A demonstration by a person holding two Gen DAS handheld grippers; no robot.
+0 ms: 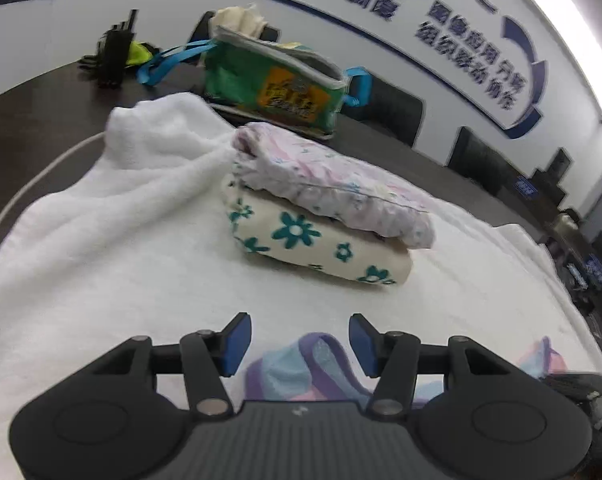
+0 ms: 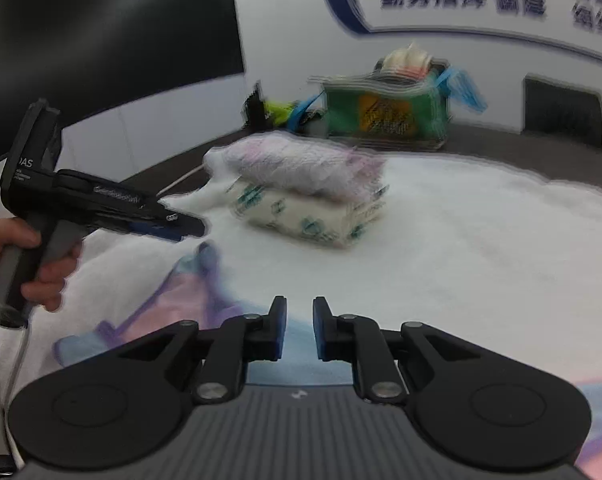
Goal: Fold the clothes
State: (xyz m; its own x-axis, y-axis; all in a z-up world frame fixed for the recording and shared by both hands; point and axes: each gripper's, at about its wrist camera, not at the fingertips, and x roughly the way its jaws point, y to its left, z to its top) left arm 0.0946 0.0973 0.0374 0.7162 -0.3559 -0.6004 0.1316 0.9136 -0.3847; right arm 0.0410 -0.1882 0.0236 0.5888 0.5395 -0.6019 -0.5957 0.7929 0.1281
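Here the left gripper (image 1: 299,340) hovers, fingers spread and empty, over a crumpled pastel garment (image 1: 297,368) on the white towel (image 1: 121,240); the right gripper (image 2: 299,326) is parted narrowly, holding nothing. Farther off, two folded pieces (image 1: 321,216) sit stacked.

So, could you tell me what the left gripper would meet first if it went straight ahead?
Probably the folded stack: the left gripper, open above the pastel garment, points at the floral bundle, though depth is unclear.
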